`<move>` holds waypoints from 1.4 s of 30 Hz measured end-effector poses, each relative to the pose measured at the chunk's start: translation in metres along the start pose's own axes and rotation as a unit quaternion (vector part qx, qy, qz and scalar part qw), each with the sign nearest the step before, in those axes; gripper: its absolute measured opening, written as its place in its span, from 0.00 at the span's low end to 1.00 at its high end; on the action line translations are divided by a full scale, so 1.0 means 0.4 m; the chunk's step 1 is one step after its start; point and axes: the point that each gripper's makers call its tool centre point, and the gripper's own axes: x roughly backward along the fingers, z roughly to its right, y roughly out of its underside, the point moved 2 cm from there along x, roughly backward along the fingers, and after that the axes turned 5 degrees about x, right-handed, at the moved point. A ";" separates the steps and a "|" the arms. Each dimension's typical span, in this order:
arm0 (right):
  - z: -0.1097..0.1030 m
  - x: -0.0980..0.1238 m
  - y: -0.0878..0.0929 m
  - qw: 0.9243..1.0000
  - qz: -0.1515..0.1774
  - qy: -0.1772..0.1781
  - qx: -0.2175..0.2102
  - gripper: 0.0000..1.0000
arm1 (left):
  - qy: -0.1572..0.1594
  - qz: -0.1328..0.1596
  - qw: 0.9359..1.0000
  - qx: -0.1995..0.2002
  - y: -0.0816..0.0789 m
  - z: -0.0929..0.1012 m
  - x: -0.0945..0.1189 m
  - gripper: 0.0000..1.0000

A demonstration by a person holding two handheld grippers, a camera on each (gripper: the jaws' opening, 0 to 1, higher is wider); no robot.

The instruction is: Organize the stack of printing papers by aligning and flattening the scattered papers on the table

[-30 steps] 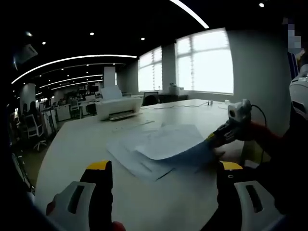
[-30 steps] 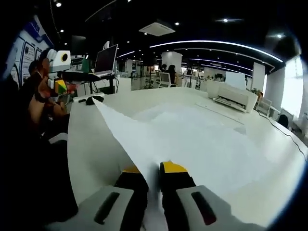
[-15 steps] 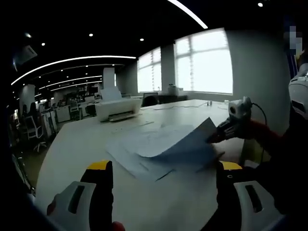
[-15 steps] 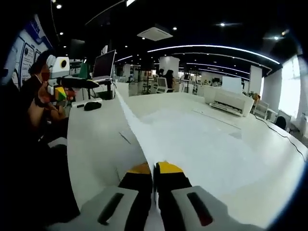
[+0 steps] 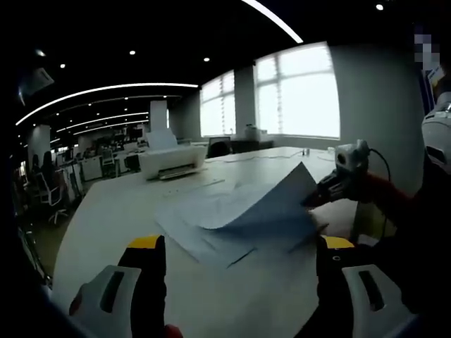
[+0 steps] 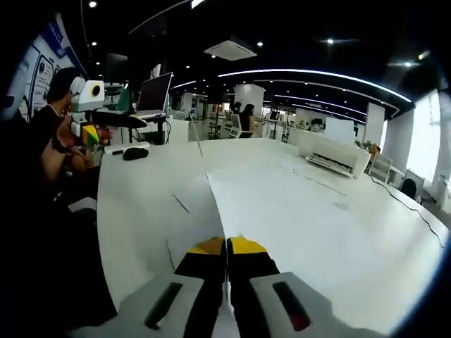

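Several white printing papers (image 5: 204, 229) lie fanned out and overlapping on the white table (image 5: 113, 211). My right gripper (image 5: 315, 198) comes in from the right and is shut on the corner of one sheet (image 5: 271, 208), lifting that side so the sheet slants up off the pile. In the right gripper view the right gripper (image 6: 226, 246) pinches this sheet (image 6: 201, 204), which runs away nearly edge-on. My left gripper (image 5: 239, 246) hangs open above the near table edge, short of the papers and holding nothing. It also appears at far left (image 6: 88, 98), in a person's hand.
A white printer (image 5: 173, 158) stands on the far side of the table, also seen at the right (image 6: 338, 155). A monitor (image 6: 155, 91) and a mouse (image 6: 135, 153) sit at the table's far left end. A cable (image 6: 412, 204) runs along the right edge.
The right gripper has raised its corner of the sheet, tipping the sheet steeper off the pile. The left gripper has stayed where it was, open.
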 end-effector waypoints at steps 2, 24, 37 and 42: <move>0.005 0.004 -0.008 1.000 0.003 0.003 0.004 0.00 | 0.001 0.001 1.000 0.000 -0.001 0.000 0.000 0.91; 0.019 0.061 -0.090 0.998 0.036 0.026 0.035 0.00 | 0.003 0.006 1.000 -0.004 -0.014 0.003 -0.005 0.91; 0.026 0.094 -0.148 0.996 0.052 0.033 0.065 0.00 | 0.006 0.008 1.000 -0.006 -0.016 0.008 -0.007 0.91; 0.029 0.108 -0.174 0.994 0.055 0.038 0.086 0.00 | 0.007 0.010 1.000 -0.009 -0.021 0.009 -0.007 0.91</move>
